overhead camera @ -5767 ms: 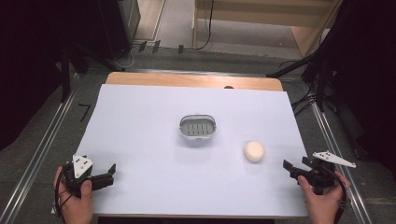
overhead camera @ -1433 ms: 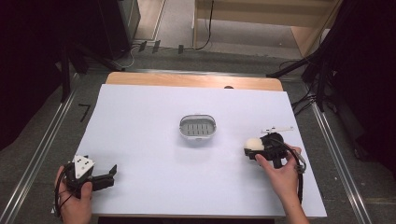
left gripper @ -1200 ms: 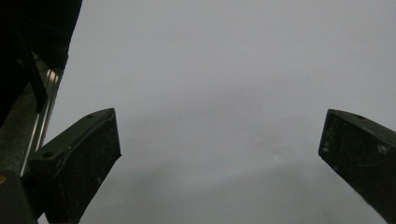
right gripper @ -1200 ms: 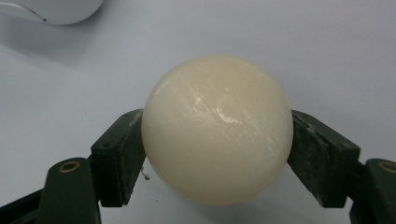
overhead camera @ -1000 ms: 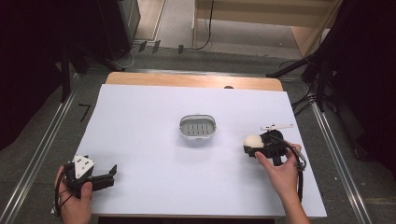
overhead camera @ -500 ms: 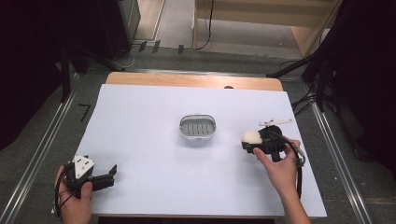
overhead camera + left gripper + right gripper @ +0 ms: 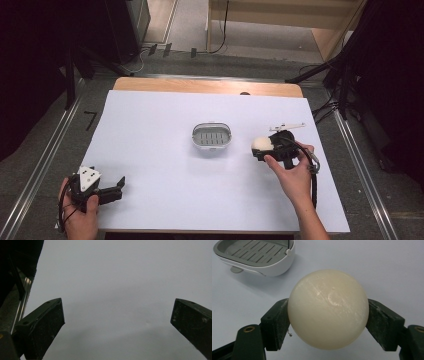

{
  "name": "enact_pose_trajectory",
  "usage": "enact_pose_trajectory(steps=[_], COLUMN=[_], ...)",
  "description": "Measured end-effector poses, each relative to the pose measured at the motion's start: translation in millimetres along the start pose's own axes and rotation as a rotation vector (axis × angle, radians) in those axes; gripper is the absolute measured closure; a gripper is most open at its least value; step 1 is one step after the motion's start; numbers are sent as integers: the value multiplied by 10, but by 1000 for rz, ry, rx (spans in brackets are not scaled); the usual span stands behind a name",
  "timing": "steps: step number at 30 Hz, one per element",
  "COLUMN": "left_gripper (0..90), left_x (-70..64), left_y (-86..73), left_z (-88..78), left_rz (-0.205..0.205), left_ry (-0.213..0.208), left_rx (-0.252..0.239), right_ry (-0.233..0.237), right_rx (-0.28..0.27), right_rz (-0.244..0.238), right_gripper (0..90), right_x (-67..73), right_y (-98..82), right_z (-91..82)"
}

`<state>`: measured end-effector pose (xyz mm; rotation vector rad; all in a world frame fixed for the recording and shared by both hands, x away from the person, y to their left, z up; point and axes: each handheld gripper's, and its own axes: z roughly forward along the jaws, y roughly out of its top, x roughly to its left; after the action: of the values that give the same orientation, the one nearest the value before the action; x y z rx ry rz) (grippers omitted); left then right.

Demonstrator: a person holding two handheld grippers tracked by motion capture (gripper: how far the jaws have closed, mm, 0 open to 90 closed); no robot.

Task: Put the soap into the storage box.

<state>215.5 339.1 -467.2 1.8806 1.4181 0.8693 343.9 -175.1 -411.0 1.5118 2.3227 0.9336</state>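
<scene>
A round cream-white soap is clamped between the two black jaws of my right gripper, lifted a little off the white table. In the high view the same soap sits at the tip of the right gripper, just right of a small grey-and-white soap dish with a slotted floor. The dish appears at the upper left of the right gripper view, with nothing in it. My left gripper rests near the table's front left corner, its jaws wide apart over bare table.
The white table top ends in a wooden strip at the far side. Metal rails run along both sides of the table. Dark stands and cables are on the floor behind.
My right gripper has carried the soap up and to the left, closer to the dish. The left gripper has stayed where it was.
</scene>
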Motion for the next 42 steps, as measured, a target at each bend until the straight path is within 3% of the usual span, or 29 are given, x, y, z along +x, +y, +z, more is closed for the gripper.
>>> enact_pose_trajectory(steps=[42], left_gripper=[0], left_x=[1], left_y=[0], left_z=[0], left_rz=[2], left_ry=[-4], left_rx=[-1], right_ry=[60], right_rx=[-7], right_rz=[-86], right_gripper=[255], right_x=[567], right_y=[485], right_z=[243])
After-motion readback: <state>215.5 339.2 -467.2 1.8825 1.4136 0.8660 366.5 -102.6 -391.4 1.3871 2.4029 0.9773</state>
